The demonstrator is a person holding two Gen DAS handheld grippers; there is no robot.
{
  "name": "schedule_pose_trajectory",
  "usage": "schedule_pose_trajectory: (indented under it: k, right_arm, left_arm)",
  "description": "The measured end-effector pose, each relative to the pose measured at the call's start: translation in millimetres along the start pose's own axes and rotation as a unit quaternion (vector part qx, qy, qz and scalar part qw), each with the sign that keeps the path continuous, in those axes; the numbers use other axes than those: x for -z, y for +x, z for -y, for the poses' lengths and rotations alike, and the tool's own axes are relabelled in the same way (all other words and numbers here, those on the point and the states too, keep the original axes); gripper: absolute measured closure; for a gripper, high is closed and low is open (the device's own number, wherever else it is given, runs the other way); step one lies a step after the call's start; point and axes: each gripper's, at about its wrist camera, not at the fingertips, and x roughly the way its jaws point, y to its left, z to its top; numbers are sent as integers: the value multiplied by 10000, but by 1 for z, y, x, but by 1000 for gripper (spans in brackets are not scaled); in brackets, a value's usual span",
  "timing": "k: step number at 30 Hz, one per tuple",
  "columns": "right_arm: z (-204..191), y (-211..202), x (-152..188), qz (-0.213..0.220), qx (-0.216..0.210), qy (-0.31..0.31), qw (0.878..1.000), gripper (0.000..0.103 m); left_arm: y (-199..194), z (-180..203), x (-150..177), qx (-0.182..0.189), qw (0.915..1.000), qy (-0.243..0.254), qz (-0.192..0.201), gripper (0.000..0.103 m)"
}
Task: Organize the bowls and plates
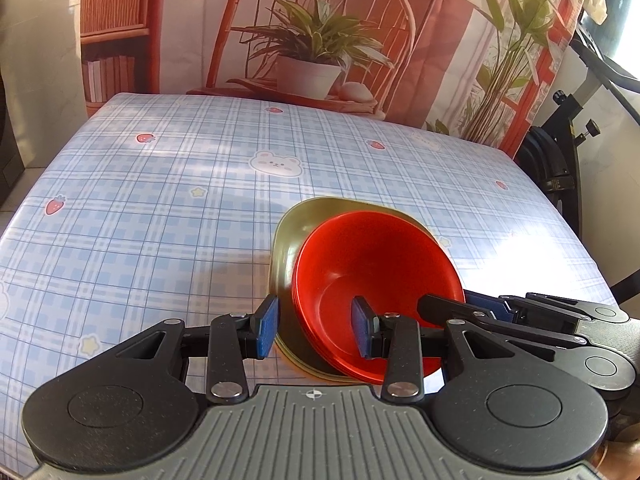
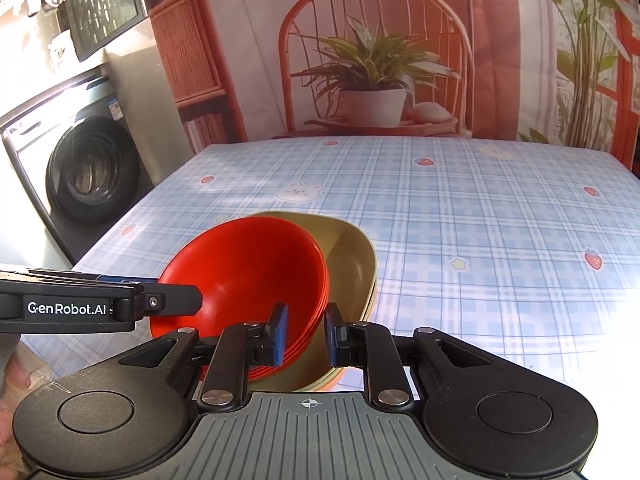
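Presently, stacked red bowls [image 1: 372,276] sit nested in olive square plates [image 1: 288,240] on the plaid-clothed worktop [image 1: 160,200], tilted, mouths facing both cameras. The left hand-held gripper [image 1: 314,330] straddles the stack's rim, partly spread; whether its pads press, I cannot tell. The right hand-held gripper [image 2: 306,334], narrow, clamps bowl and plate edges.

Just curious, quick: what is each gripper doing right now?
Left gripper: astride red bowls and olive plate rims; grip unclear.
Right gripper: closed on the red bowls.
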Motion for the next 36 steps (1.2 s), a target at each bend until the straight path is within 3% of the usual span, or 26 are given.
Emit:
schedule_pose_trajectory:
  k: [15,19,21,24,27,29,32,36]
  right_arm:
    - [10,-21,-8,451,253,177,9985,72]
    - [15,-33,-14,651,326,249,9970,61]
    - [16,-40,-18,752,359,280,9961,55]
    - [20,-56,-25,972,304,369,9941,39]
    - [21,-75,-34,1202,353,333,9916,20]
    - [22,-90,-40,1383,426,309,9890,7]
    - [21,-110,-48,1531,421,249,9870,0]
    - [17,-139,-61,1764,477,197,9830,0]
  left_arm:
    - [-22,1,-5,-397,9984,39,395,61]
    - [-31,4,-10,-500,9971,163,556,61]
    - [-39,7,-15,-607,9954,256,698,57]
    - [-59,13,-23,-735,9908,413,1061,44]
    - [-83,20,-32,-757,9855,478,1443,29]
    - [-97,22,-40,-639,9841,438,1601,13]
    - [-117,25,-49,-495,9814,387,1815,12]
    - [-141,38,-64,-534,9785,453,1942,12]
